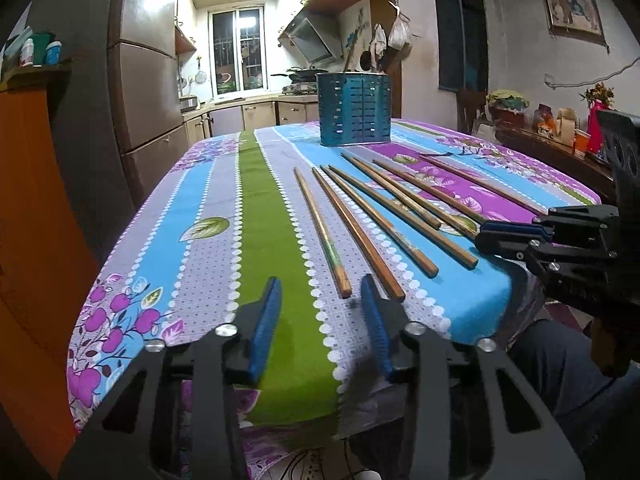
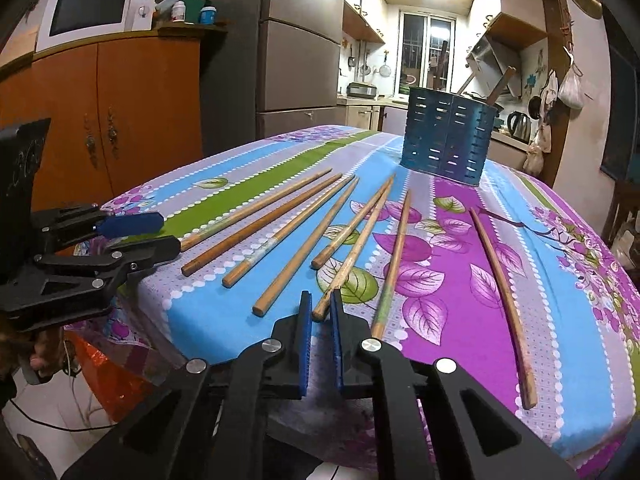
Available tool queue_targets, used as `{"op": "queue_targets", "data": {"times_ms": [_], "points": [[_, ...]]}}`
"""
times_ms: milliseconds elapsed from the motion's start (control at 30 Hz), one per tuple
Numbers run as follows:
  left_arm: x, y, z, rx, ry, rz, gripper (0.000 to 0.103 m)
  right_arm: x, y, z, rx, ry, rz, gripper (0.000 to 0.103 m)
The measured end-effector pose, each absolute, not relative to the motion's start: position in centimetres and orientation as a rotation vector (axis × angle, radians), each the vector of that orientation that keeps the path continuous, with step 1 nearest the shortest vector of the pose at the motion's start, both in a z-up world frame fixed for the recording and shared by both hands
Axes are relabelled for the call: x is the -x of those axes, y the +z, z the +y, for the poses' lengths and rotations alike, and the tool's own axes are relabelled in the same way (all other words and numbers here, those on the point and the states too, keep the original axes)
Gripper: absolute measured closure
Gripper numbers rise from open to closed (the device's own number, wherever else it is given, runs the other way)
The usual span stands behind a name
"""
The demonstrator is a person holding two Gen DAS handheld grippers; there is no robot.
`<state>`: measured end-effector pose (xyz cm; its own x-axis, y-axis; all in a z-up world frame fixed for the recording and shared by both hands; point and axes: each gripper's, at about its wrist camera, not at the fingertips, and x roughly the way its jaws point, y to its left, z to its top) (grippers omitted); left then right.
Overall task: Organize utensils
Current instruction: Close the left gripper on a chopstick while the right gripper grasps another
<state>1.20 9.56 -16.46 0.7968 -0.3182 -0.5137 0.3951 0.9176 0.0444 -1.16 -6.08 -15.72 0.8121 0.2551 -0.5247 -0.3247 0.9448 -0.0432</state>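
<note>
Left wrist view
- Left claw (image 1: 322, 320): low centre of the frame, jaws partly open with nothing between them; its blue pads (image 1: 266, 328) hang over the green stripe of the tabletop (image 1: 208, 196).
- Nearest chopsticks (image 1: 324, 236): the butt ends of two sticks lie just above the right pad; that pad sits near the end of the second one, and contact cannot be told.
- Holder (image 1: 354, 110): a blue slotted tin, upright at the far end of the tabletop, upper centre, with a few handles poking out.
- Right claw (image 1: 508, 236): enters from the right edge, its tips meeting the near end of a chopstick.

Right wrist view
- Right claw (image 2: 320, 316): bottom centre, nearly shut, with the butt end of one chopstick (image 2: 352, 256) in the narrow gap; it appears pinched at its very end.
- Other sticks: fanned across the cloth from left of centre to the right, one curved stick (image 2: 502, 300) lying apart at the right.
- Holder (image 2: 446, 136): upper right of centre, well apart from the claw.
- Left claw (image 2: 132, 236): at the left edge, beside the leftmost sticks.

Doing the step well
- Grip: a pinch at the extreme end probably lets the stick swing, so a hold slightly further up the shaft seems safer.
- Lift: raising the end clear of the neighbouring stick first should avoid dragging it.
- Drop: tip down, over the tin's open mouth.
</note>
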Motion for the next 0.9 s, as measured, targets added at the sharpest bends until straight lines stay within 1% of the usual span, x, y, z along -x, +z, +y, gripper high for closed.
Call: {"op": "queue_targets", "data": {"times_ms": [200,267,367,633,733,800,833,867,900], "points": [[-1.2,-16.8,9.2,-0.165,-0.391,0.522,0.068,0.9,-15.9,-6.3,0.11,0.306,0.536,0.092],[-1.3,-16.8,9.1,-0.158,-0.4,0.522,0.074,0.8,-15.9,-6.3,0.106,0.305,0.536,0.092],[-1.3,-16.8,8.5,-0.175,-0.402,0.512,0.081,0.8,-15.9,-6.3,0.104,0.3,0.529,0.092],[-1.4,-17.2,8.4,-0.172,-0.397,0.492,0.081,0.9,-16.1,-6.4,0.093,0.289,0.526,0.092],[-1.2,-17.3,8.3,-0.16,-0.391,0.485,0.083,0.9,-16.1,-6.4,0.09,0.288,0.524,0.092],[-1.0,-17.4,8.2,-0.159,-0.388,0.477,0.086,0.8,-16.2,-6.6,0.078,0.292,0.524,0.093],[-0.9,-17.4,8.2,-0.16,-0.389,0.476,0.094,0.8,-16.2,-6.7,0.069,0.295,0.523,0.093],[-0.8,-17.3,8.0,-0.166,-0.385,0.474,0.097,0.8,-16.2,-6.9,0.057,0.294,0.52,0.093],[-0.8,-17.3,8.0,-0.171,-0.379,0.471,0.097,0.9,-16.1,-7.0,0.052,0.292,0.516,0.094]]}}
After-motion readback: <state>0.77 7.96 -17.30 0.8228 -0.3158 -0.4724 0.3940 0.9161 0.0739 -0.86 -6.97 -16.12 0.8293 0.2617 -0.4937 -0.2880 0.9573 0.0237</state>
